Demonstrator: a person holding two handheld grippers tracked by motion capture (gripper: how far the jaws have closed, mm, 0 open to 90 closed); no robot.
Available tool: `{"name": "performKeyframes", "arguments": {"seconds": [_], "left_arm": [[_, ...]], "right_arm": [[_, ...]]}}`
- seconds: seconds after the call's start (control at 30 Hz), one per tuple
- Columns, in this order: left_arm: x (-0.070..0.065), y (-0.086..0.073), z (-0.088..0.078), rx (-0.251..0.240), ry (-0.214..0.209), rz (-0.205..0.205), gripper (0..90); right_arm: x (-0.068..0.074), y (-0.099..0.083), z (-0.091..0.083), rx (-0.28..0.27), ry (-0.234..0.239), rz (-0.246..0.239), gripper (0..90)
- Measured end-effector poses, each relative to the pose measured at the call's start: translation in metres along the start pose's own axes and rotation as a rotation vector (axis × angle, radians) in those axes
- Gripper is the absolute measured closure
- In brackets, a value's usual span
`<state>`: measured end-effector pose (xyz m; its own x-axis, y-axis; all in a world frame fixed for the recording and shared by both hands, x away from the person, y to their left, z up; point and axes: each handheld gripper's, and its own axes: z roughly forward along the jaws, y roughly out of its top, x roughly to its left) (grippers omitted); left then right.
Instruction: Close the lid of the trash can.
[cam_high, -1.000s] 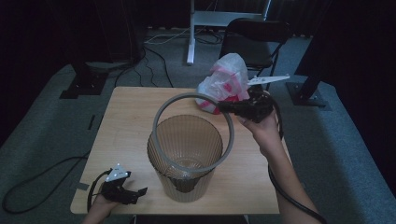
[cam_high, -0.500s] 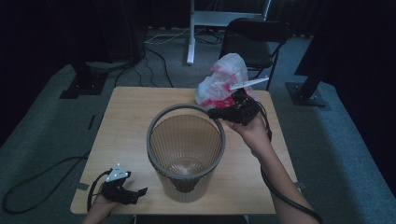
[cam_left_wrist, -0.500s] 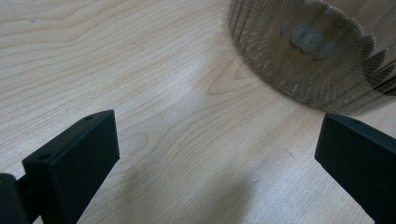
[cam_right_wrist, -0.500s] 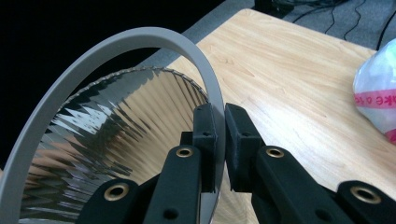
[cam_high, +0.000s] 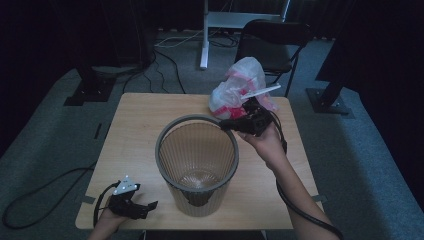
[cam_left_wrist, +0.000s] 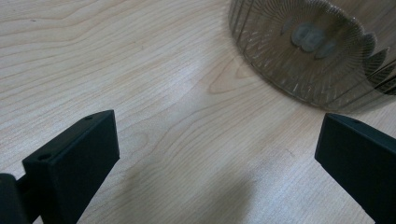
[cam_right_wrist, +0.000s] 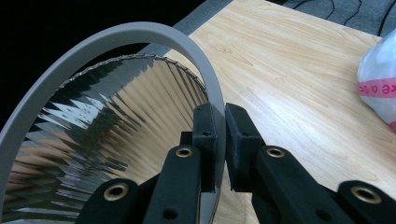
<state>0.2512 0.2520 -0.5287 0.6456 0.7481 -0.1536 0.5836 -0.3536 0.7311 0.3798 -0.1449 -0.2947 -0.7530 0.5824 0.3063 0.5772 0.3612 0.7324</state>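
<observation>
Now the grey ring (cam_right_wrist: 140, 37) is pinched by the right gripper (cam_right_wrist: 220, 140) and sits on the ribbed bin's (cam_high: 197, 165) rim; release remains. Behind that gripper lies a plastic bag (cam_high: 240, 87), unfitted. The left gripper (cam_left_wrist: 219, 149) rests spread.

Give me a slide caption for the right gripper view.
Right tongs clamped on the grey ring atop the ribbed bin, wooden table behind.

You are working in a dim studio or lab-like room, to judge by the lone wooden table (cam_high: 145, 130) on grey carpet (cam_high: 45, 150), black stand bases (cam_high: 87, 92) beside it, loose floor cables (cam_high: 167, 52), a black chair (cam_high: 272, 42) and dark curtained surroundings.
</observation>
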Motion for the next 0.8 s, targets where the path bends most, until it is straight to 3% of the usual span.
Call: {"name": "performKeyframes", "arguments": {"seconds": [0.13, 0.2, 0.57, 0.8], "left_arm": [[0.0, 0.0, 0.0, -0.002, 0.0, -0.001, 0.0], [0.0, 0.0, 0.0, 0.0, 0.0, 0.0, 0.0], [0.0, 0.0, 0.0, 0.0, 0.0, -0.001, 0.0], [0.0, 0.0, 0.0, -0.001, 0.0, -0.003, 0.0]], "right_arm": [[-0.001, 0.001, 0.0, 0.005, 0.009, 0.001, 82.2], [-0.003, 0.001, 0.0, -0.002, 0.022, 0.015, 77.4], [0.0, 0.005, -0.003, 0.012, 0.0, -0.017, 82.6], [0.002, 0.014, 0.0, 0.085, -0.014, -0.046, 83.1]]}}
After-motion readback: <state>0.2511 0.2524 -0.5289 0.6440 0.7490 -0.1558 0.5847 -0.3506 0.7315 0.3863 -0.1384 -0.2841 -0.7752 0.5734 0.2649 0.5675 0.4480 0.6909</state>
